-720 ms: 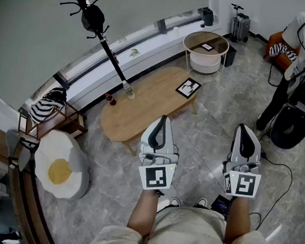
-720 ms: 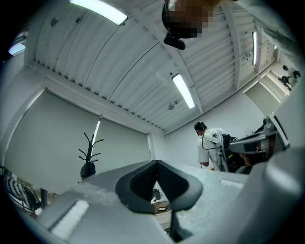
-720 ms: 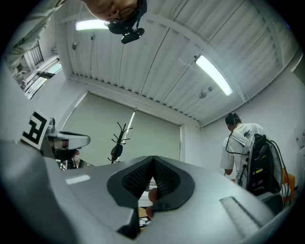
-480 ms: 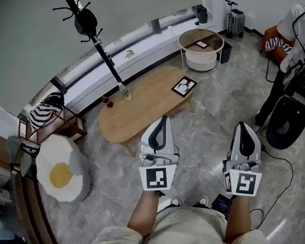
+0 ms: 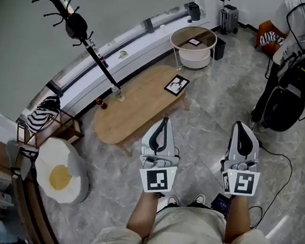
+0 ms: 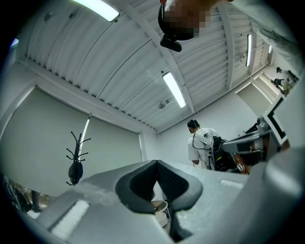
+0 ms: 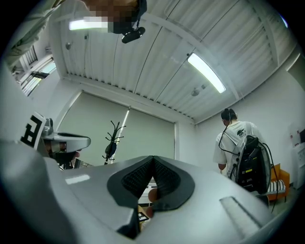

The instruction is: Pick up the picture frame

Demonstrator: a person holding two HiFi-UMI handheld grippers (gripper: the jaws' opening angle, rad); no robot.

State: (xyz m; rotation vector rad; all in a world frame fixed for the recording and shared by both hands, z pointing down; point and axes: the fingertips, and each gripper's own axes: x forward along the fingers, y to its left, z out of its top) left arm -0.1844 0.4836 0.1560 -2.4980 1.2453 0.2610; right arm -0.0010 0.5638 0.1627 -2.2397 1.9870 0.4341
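Observation:
The picture frame, black-edged with a pale picture, lies flat on the right end of an oval wooden table in the head view. Both grippers are held up over the floor, well short of the table. My left gripper is shut with nothing in it, its tip pointing toward the table's near edge. My right gripper is also shut and empty, off to the right of the table. In the left gripper view the left gripper has its pads meeting. The right gripper looks the same in its own view.
Behind the oval table stands a round white side table with a small frame on it. A black coat stand rises at the left. A person with a backpack stands at the right. An egg-shaped cushion lies on the floor at the left.
The table, the frame and the room have slid up and to the left in the head view. Both grippers keep their places in the picture and stay shut.

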